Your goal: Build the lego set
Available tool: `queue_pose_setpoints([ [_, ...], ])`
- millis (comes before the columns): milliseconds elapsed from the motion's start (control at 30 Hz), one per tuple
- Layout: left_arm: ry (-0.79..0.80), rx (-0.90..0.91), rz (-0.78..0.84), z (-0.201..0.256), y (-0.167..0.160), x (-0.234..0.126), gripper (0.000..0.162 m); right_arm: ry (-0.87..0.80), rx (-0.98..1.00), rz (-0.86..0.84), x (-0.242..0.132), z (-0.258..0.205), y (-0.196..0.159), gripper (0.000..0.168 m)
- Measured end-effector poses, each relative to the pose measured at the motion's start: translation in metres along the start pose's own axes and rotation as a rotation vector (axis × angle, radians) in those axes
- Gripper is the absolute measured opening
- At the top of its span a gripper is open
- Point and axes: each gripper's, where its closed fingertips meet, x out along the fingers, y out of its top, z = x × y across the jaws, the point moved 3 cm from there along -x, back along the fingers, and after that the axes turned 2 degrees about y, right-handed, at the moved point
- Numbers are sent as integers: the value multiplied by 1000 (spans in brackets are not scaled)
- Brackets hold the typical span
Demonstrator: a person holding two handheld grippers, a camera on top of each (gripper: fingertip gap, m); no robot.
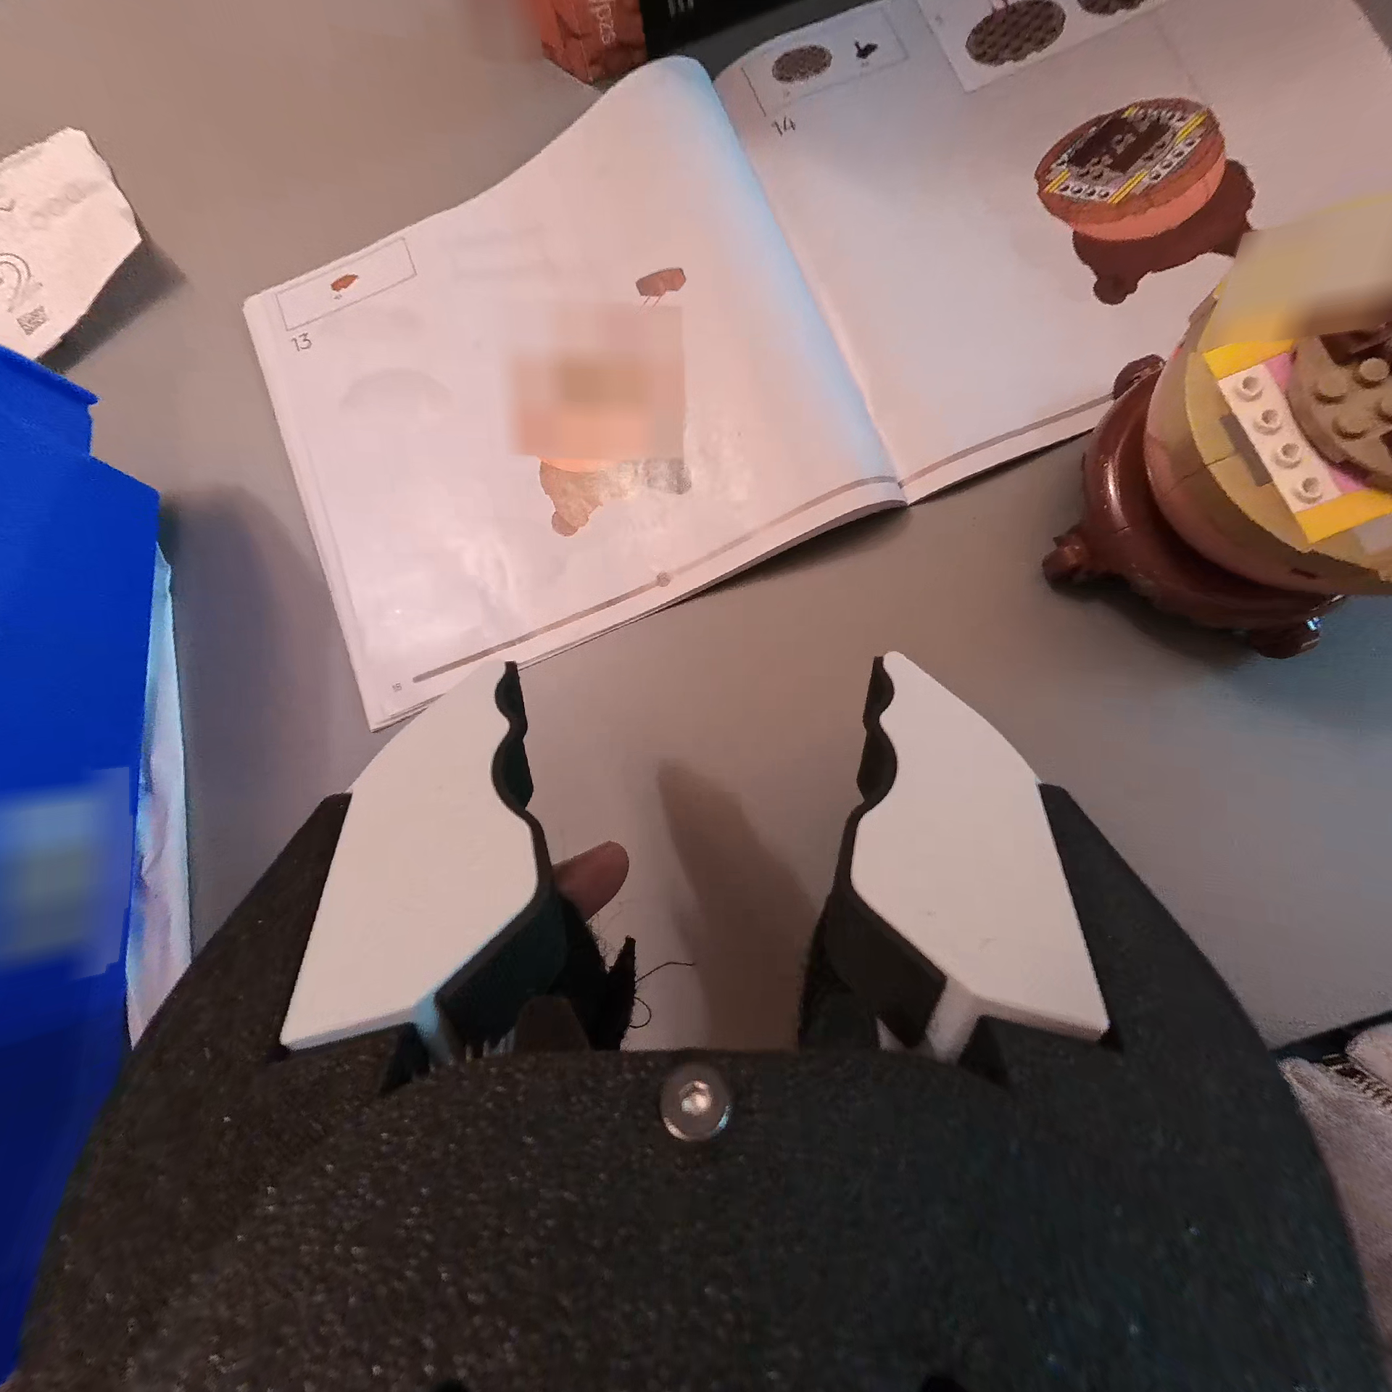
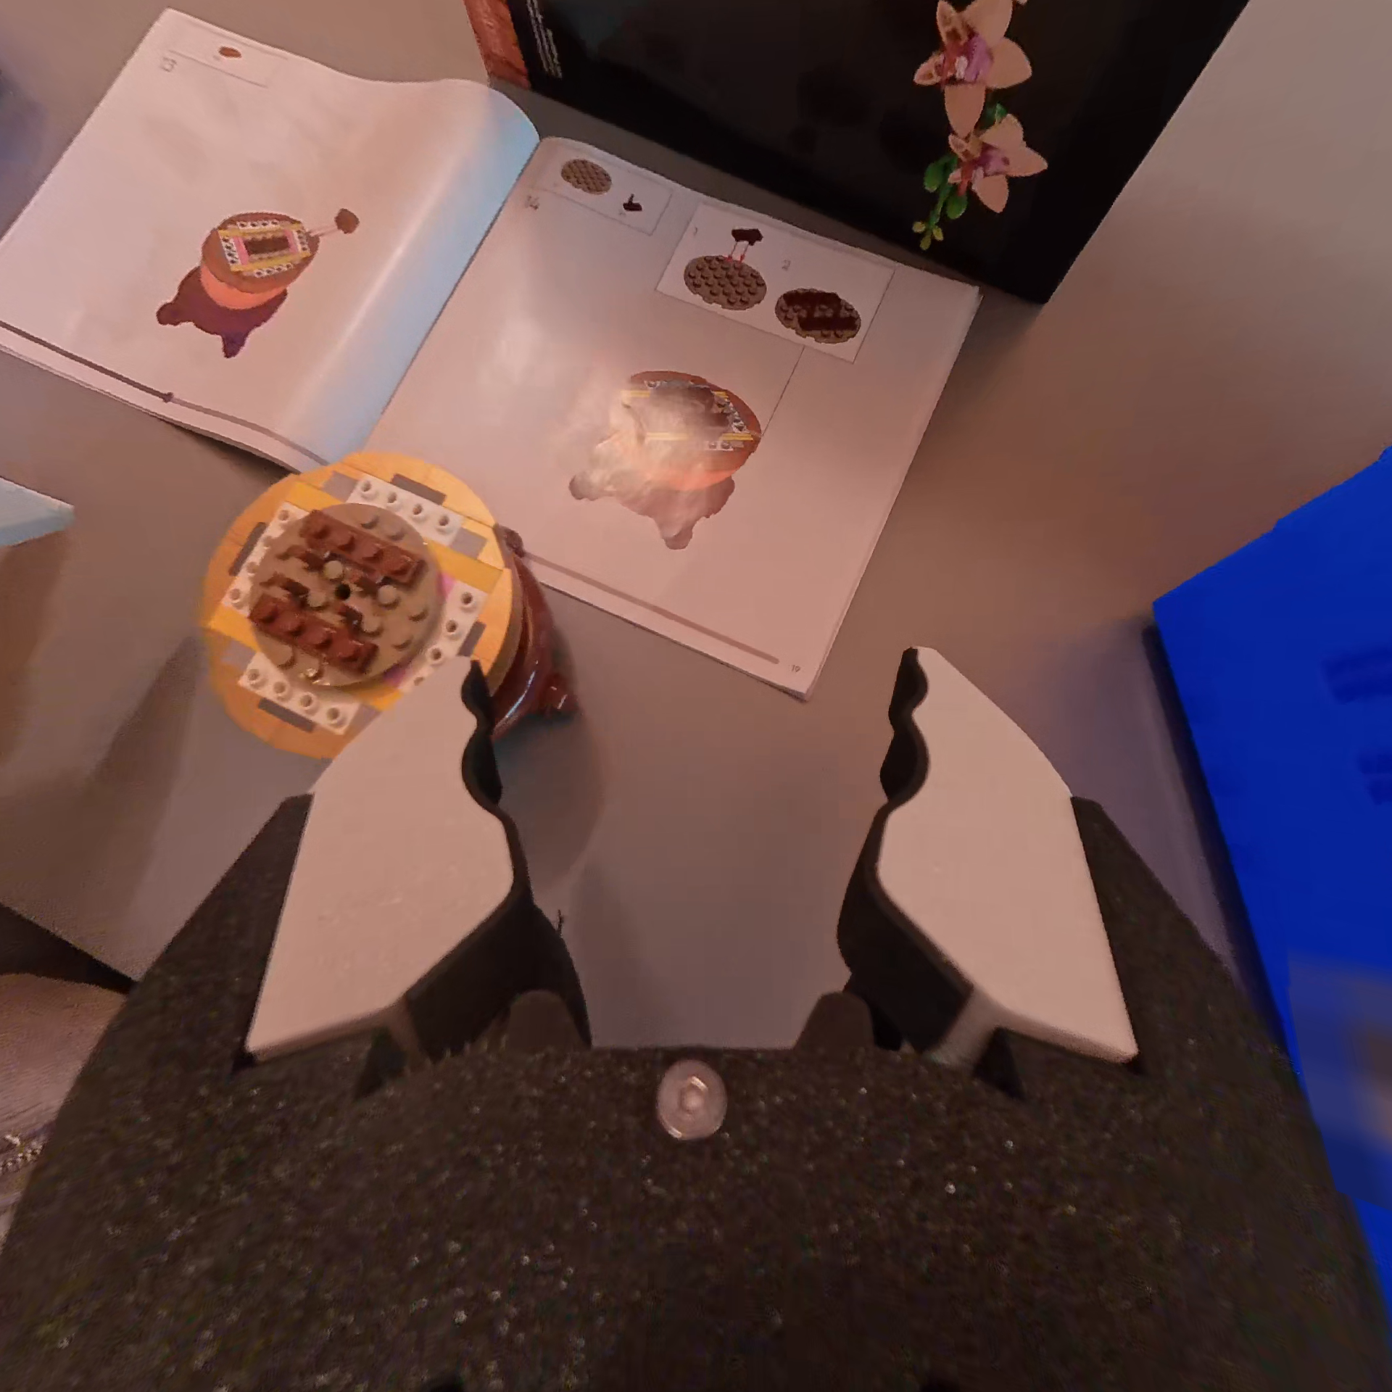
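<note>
Right now my left tongs (image 1: 693,670) are spread wide and hold nothing, and the book (image 1: 572,377) lies open in front of them. To the right the lego pot (image 2: 354,587) stands on the table (image 2: 678,753), just beside my right tongs (image 2: 689,663), also spread and empty. I think it is light, hard and slippery, so I would pinch its fat brown bottom.

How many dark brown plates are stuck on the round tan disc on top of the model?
2: one brown plate on the disc's far side, one on its near side.
</note>
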Motion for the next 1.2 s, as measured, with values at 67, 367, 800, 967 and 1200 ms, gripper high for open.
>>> queue_pose_setpoints([
  [67, 8, 8, -20, 2, 0, 4, 86, 10, 0, -7, 5, 5, 0, 100],
  [367, 19, 57, -58, 14, 7, 16, 85, 29, 2, -18, 14, 21, 1, 101],
  [800, -76, 179, 39, 48, 27, 11, 84, -22, 36, 26, -19, 14, -16, 99],
  [967, -125, 205, 76, 64, 26, 0, 84, -18, 27, 54, -30, -1, -24, 103],
  [1200, -173, 165, 192, 72, 24, -17, 88, -59, -32, 133, -44, -12, -31, 120],
])
